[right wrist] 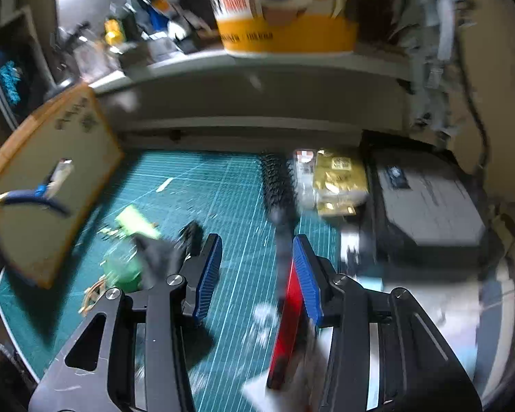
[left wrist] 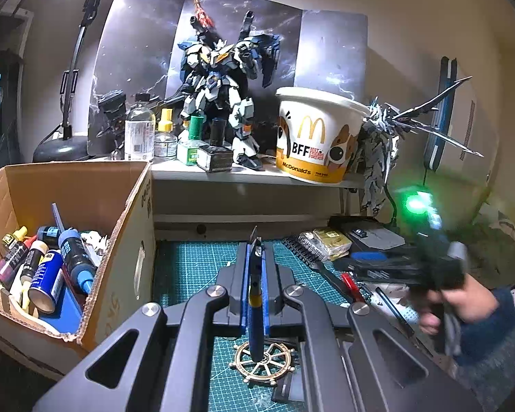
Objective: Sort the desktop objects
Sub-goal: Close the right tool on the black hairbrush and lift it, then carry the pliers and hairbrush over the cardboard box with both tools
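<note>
Two grippers work over a green cutting mat (left wrist: 195, 264). At the mat's left edge stands a cardboard box (left wrist: 120, 226) holding paint bottles and spray cans (left wrist: 46, 285). The left gripper (left wrist: 255, 257) is clenched on blue-handled nippers (left wrist: 255, 309), held above the mat's near edge over a gold ship's wheel (left wrist: 264, 364). Toward the mat's right edge, the right gripper (right wrist: 257, 271) points steeply down with a clear gap between its blue pads (right wrist: 209, 271); red-handled pliers (right wrist: 288, 319) lie against the right pad, and whether they are pinched cannot be told through the blur.
</note>
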Motion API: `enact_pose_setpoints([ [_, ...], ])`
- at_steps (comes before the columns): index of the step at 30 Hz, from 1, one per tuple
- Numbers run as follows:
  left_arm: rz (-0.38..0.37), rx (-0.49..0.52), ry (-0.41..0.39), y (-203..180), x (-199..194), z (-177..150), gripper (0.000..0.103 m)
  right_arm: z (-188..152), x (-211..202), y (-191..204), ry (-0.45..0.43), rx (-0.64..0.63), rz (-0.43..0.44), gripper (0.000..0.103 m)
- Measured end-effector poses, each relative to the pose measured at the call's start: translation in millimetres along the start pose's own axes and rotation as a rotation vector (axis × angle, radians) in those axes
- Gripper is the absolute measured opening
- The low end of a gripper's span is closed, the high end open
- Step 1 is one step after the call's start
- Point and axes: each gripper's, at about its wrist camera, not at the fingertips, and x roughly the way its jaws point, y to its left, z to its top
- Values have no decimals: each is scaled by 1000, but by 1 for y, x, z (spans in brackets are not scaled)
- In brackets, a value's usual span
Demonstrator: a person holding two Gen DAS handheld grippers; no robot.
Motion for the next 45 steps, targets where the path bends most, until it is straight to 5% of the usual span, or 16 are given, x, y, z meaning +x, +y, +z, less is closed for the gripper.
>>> enact_pose_setpoints([
  [7,4,-10,19,5,3,0,6,20,63,1,147,-44,-88,41],
  [16,-3,-14,43,8,10,0,6,29,83,3,137,-50,-88,47],
  [24,9,-16,54,12,13,0,6,27,75,5,118,-37,3,33],
  [30,17,-8,55,11,13,2,6,24,50,7,42,-14,51,33],
  [45,16,38,11,-5,-11,15,6,-1,-103,38,-328,-32,141,33],
])
